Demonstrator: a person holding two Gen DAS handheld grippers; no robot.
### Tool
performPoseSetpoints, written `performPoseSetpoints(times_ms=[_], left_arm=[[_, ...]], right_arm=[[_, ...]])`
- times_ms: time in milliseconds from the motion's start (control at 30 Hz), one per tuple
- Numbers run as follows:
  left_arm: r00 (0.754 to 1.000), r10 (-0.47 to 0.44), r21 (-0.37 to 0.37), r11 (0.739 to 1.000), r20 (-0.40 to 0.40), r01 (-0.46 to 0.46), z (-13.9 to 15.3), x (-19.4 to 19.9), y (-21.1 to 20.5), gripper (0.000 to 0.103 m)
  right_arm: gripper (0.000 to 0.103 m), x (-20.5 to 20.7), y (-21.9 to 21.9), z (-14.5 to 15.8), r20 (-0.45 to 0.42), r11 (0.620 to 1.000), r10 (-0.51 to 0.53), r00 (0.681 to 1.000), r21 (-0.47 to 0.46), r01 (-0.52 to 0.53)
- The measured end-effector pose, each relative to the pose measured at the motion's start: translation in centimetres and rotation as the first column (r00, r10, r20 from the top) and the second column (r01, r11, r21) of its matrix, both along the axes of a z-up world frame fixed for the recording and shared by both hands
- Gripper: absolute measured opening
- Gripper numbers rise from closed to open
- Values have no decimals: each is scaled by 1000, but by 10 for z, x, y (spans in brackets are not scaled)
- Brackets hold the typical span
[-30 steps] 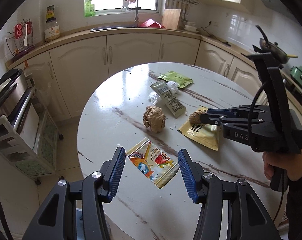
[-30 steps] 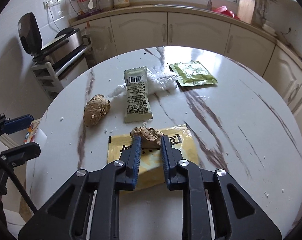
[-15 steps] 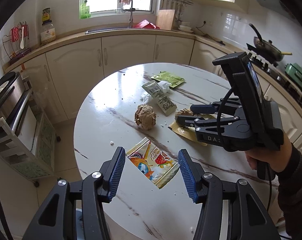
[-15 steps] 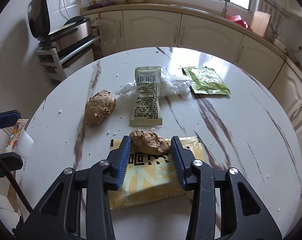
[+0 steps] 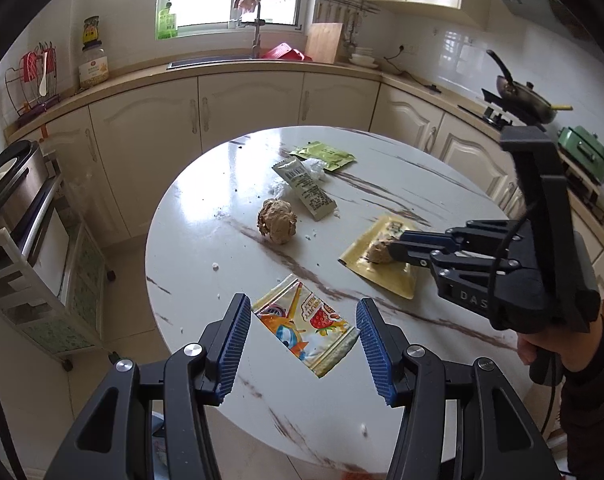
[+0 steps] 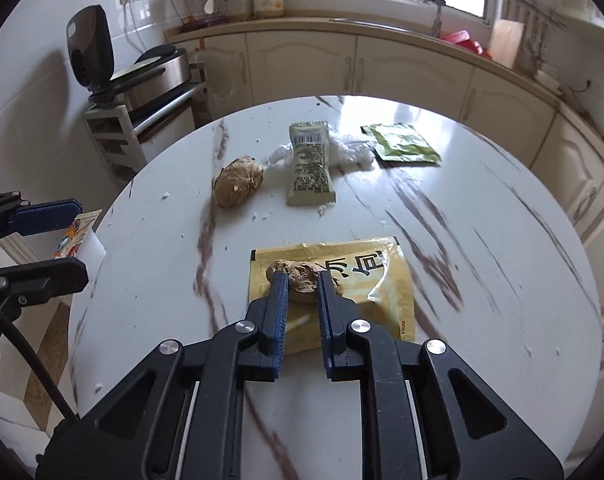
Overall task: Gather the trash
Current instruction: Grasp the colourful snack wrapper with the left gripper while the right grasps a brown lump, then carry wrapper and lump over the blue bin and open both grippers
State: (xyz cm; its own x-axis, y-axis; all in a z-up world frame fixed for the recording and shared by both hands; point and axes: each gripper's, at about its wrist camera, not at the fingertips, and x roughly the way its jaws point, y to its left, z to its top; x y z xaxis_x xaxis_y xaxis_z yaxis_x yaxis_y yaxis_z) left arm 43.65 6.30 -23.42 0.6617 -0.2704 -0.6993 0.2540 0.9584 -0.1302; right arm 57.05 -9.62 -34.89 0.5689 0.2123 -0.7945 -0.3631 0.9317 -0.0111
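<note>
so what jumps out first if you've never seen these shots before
The right gripper draws the eye first: its jaws are closing on a brown crumpled lump that sits on a yellow packet near the front of the round marble table. Next comes the left gripper, jaws apart around a colourful snack wrapper at the table's near edge. Further back lie a second brown lump, a pale green wrapper and a green sachet.

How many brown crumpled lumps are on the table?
2. One lump lies alone beside the pale wrapper. The other sits on the yellow packet, between the closing right gripper jaws.
</note>
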Motion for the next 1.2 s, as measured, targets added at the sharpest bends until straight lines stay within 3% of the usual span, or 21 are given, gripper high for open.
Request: performPoseSetpoints(times_ms=[167,267,333,433,500,533,700,867,1067,1100,1167,1200], left_arm=[[1000,2,-9,1000,-3,-2,0,-14,-2,50],[1000,1,-7,1000,-2,-1,3,-21,-1,50],[1000,6,-7,1000,-1,-6,4,-24,-1,50],[1000,9,-3,1000,-1,-9,6,-26,1,50],[1000,10,-7,1000,-5,-10,6,-26,1,50],[1000,8,-10,1000,-8,-8,6,-26,1,50],[1000,2,-26,1000,-1,-3,8,-25,1,50],[1000,18,-57,998,9,-17,8,-30,13,50],[993,117,-79,990,7,-116,1,-55,68,50],[991,134,-76,988,5,-133,-2,-60,78,50],[983,182,-73,981,-12,-182,-11,-72,108,50],[989,149,-79,986,-9,-149,-16,-76,119,50]], right_arm=[[19,-9,2,-1,6,1000,-13,1000,-1,13],[29,-3,8,-3,10,1000,2,1000,-12,-2],[43,0,15,-6,16,999,24,1000,-25,-23],[45,5,26,-11,3,997,59,998,-46,-58],[42,10,27,-16,-15,997,58,998,-44,-59],[34,11,26,-17,-13,998,51,999,-44,-52],[34,4,18,-16,9,999,39,999,-35,-38],[34,-9,22,5,57,1000,26,998,7,-26],[34,-35,83,43,130,989,112,985,77,-123],[26,-39,98,48,137,984,132,982,103,-146],[26,-44,124,51,127,969,166,978,161,-185],[21,-45,139,51,122,962,184,975,181,-204]])
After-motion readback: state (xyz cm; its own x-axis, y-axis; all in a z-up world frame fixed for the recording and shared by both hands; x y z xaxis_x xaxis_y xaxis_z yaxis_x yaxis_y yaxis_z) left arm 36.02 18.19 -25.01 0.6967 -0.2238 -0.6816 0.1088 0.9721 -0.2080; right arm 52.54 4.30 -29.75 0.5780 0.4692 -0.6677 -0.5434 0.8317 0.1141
